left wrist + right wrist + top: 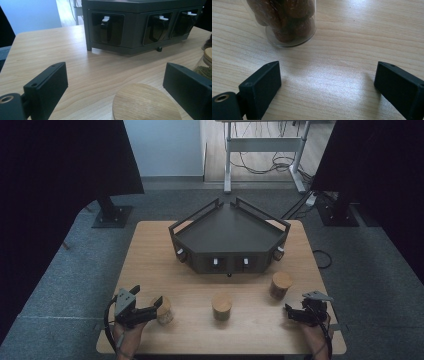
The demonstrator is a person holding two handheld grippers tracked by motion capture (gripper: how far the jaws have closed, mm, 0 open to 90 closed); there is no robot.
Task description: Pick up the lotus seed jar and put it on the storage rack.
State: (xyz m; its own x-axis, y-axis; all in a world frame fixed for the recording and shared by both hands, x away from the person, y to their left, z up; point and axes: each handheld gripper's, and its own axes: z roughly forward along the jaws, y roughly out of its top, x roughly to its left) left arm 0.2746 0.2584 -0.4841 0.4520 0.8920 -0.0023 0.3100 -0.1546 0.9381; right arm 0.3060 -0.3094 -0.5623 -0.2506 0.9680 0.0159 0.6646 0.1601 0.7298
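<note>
The left jar (164,310), capped with a round wooden lid (146,103), stands at the bench's (150,255) near left, between the wide-open jaws of the left gripper (156,306), untouched. The right gripper (328,82) is also spread wide with nothing held, near a glass jar of brown nuts (284,20). Behind stands the dark rack (230,237).

High view: we look forward and down from above the near edge of the table (150,250).
Left gripper view: low, close, facing the rack (135,25).
Right gripper view: steep, close on tabletop.
Shared: tabletop, jars.
</note>
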